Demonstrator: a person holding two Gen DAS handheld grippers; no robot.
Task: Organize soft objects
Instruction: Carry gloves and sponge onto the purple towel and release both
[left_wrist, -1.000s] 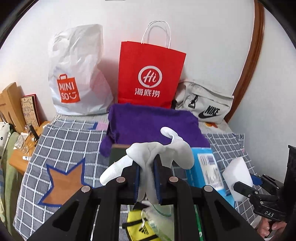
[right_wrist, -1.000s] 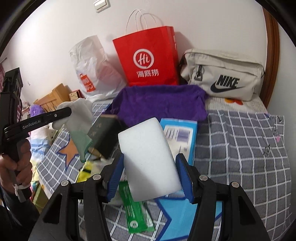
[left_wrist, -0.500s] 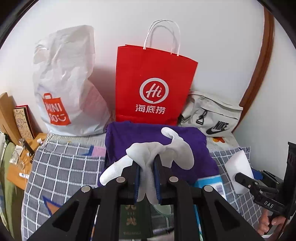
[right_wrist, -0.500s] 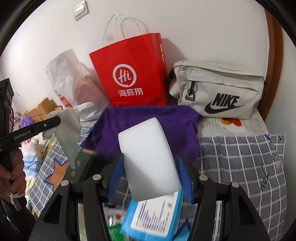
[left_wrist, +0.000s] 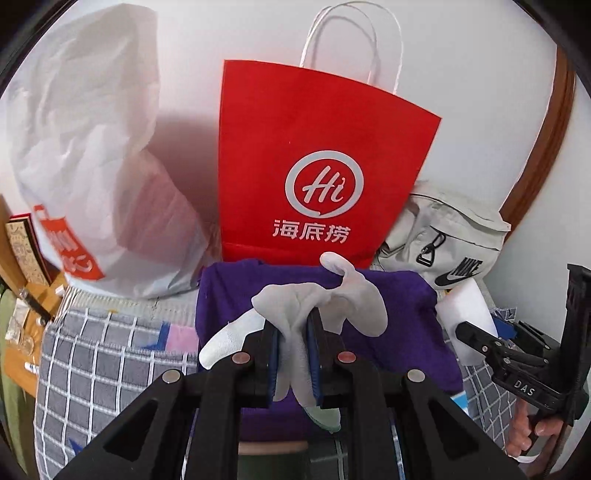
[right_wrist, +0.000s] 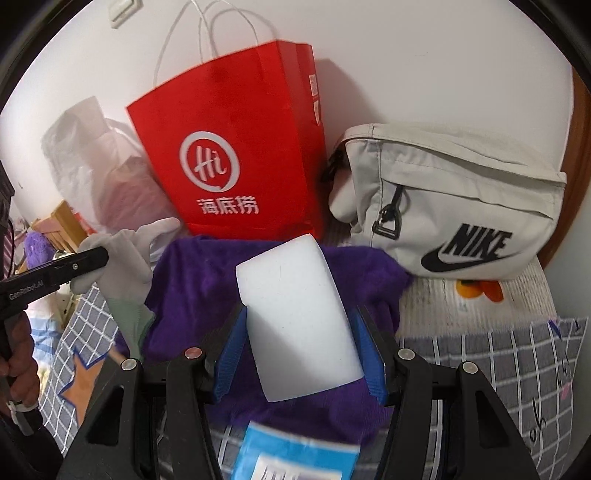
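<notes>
A: White knit fabric is seen bunched in the left gripper; a work glove, it appears, with a green cuff hanging below; why is it carried so high?

B: It is held clear of the purple towel, probably so that it can be taken toward the bags at the wall; the red paper bag is faced squarely, with the white plastic bag at its left; the jaws are nearly closed, pinching the glove's middle between the blue pads.

A: And from the right wrist?

B: A white sponge block is clamped in the right gripper; the jaws are spread wide, each blue pad pressed on a long edge, so the block is not crushed; it is held over the towel, with a blue packet beneath; the red bag and the grey Nike pouch stand ahead; which one is meant cannot be told.
</notes>
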